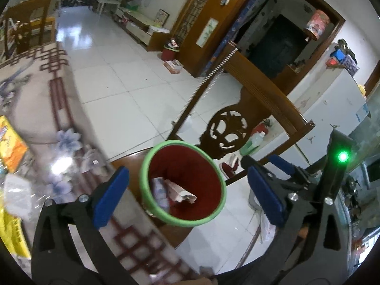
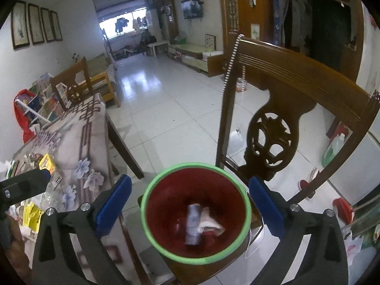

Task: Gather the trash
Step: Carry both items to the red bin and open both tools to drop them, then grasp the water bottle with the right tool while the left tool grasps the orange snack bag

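Observation:
A red bin with a green rim point(image 1: 143, 178) point(image 2: 145, 213) stands on a wooden chair seat. In it lie a crumpled paper wad point(image 1: 181, 192) point(image 2: 211, 224) and a rolled pale wrapper point(image 1: 160, 193) point(image 2: 193, 223). My left gripper point(image 1: 186, 167) hangs open over the bin's mouth, its blue pads wide apart with nothing between them. My right gripper point(image 2: 190, 178) is open above the bin too, and empty. Its black body with a green light point(image 1: 342, 157) shows at the right of the left wrist view. The left gripper's tip point(image 2: 45, 173) shows at the left of the right wrist view.
The carved wooden chair back point(image 1: 261, 99) point(image 2: 285, 83) rises just behind the bin. A table with a floral cloth point(image 1: 35, 99) point(image 2: 78, 142) runs along the left, with a yellow packet point(image 1: 10, 147) point(image 2: 47, 163) and plastic bags. White tiled floor point(image 2: 171, 99) stretches beyond.

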The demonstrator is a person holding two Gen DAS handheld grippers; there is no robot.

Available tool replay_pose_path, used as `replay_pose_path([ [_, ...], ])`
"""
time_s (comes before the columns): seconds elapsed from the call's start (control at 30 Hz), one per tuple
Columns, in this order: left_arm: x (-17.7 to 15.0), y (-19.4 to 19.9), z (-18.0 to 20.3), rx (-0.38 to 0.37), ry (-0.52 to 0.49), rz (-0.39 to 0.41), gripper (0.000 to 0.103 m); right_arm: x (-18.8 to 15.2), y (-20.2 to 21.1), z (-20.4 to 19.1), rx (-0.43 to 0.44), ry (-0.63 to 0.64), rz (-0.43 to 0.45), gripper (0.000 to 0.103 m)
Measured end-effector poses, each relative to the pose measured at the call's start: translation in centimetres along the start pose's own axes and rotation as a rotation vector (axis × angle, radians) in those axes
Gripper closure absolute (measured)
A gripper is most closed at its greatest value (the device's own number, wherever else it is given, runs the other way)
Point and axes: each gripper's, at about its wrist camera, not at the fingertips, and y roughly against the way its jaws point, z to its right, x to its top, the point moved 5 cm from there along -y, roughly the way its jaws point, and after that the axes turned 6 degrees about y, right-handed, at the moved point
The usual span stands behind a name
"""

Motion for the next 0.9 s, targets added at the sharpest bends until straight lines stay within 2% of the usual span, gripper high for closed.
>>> replay_pose_path([
  [0.17,-1.2,3.7,-2.5,0.078,0.007,0.046,0.005,-0.6,0.8,-3.9,0.034,0.047,0.002,0.007],
  [0.4,-2.8,11.1,-7.1,0.189,0.013,0.127,0.005,-1.0,2.6,-10.4,0.094,0.121,0.017,0.007],
  [0.57,-4.7,16.9,-11.7,0.272,0.039,0.175,0.005,-1.4,3.6,-16.4,0.149,0.208,0.036,0.007],
  [0.73,-7.2,23.0,-17.8,0.362,0.111,0.22,0.005,-2.3,3.6,-23.2,0.224,0.326,0.036,0.007],
  [0.9,-9.6,26.8,-23.1,0.44,0.179,0.237,0.005,-3.1,3.6,-28.4,0.28,0.412,0.029,0.007],
])
